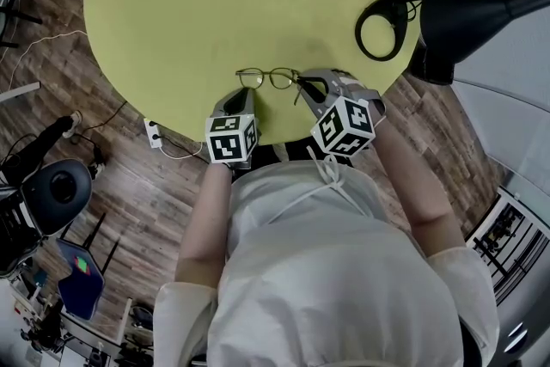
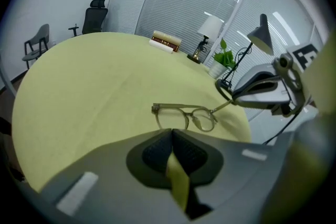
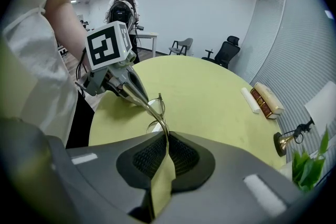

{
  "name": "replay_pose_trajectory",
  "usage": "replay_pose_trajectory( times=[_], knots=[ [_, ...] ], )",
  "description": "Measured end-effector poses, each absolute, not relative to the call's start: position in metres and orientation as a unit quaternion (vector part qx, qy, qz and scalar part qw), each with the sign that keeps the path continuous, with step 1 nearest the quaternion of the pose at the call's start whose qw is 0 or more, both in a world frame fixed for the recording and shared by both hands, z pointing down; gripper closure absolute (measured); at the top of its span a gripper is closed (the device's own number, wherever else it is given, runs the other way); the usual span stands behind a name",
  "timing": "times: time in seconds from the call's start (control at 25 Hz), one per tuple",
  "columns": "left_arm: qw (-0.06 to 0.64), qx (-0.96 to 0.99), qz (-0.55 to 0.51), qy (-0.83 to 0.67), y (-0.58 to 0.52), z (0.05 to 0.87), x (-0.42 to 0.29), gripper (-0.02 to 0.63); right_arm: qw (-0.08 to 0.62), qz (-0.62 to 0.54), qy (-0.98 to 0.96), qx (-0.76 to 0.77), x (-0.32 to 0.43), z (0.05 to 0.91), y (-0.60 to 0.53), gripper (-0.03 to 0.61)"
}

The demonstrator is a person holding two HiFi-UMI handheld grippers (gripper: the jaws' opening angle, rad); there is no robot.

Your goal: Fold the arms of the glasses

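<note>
The left gripper (image 1: 242, 93) is hovering over the near edge of the yellow table (image 1: 172, 13), its jaws pressed together on nothing, its tips just beside the left lens of the glasses (image 1: 268, 78). The glasses are sitting near that edge. The right gripper (image 1: 302, 84) is pinching their right arm.

The left gripper (image 1: 247, 88) and right gripper (image 1: 302, 83) are grey. Behind the jaws each carries a white cube (image 1: 230, 138) with black square markers. Dark ribbed pads (image 2: 155, 152) line the jaws. The person wears a white short-sleeved top (image 1: 344, 271) with a thin cord (image 1: 331, 172).
</note>
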State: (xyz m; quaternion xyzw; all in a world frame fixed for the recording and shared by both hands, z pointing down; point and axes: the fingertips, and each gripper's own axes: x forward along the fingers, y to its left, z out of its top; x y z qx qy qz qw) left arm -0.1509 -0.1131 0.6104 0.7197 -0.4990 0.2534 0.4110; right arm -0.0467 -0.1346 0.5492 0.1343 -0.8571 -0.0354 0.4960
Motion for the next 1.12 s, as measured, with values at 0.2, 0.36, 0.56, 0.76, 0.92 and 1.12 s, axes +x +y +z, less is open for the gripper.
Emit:
replay_pose_trajectory(
  times=[0.2, 0.36, 0.56, 0.76, 0.92, 1.12],
  knots=[
    [0.429, 0.714, 0.257, -0.49, -0.111, 0.61, -0.151, 0.607, 0.505, -0.048, -0.853, 0.121, -0.049, 0.548, -0.133, 0.563],
    [0.431, 0.713, 0.258, -0.489, -0.112, 0.611, -0.151, 0.607, 0.509, -0.055, -0.852, 0.113, -0.052, 0.549, -0.137, 0.563],
    [0.429, 0.711, 0.261, -0.492, -0.112, 0.611, -0.15, 0.607, 0.518, -0.073, -0.848, 0.088, -0.061, 0.552, -0.138, 0.563],
    [0.414, 0.718, 0.27, -0.491, -0.112, 0.611, -0.149, 0.607, 0.517, -0.068, -0.849, 0.081, -0.075, 0.555, -0.141, 0.56],
    [0.43, 0.713, 0.258, -0.491, -0.113, 0.611, -0.15, 0.607, 0.515, -0.068, -0.852, 0.068, -0.087, 0.56, -0.138, 0.561],
    [0.43, 0.715, 0.255, -0.489, -0.116, 0.612, -0.15, 0.607, 0.522, -0.073, -0.848, 0.056, -0.099, 0.568, -0.139, 0.561]
  ],
)
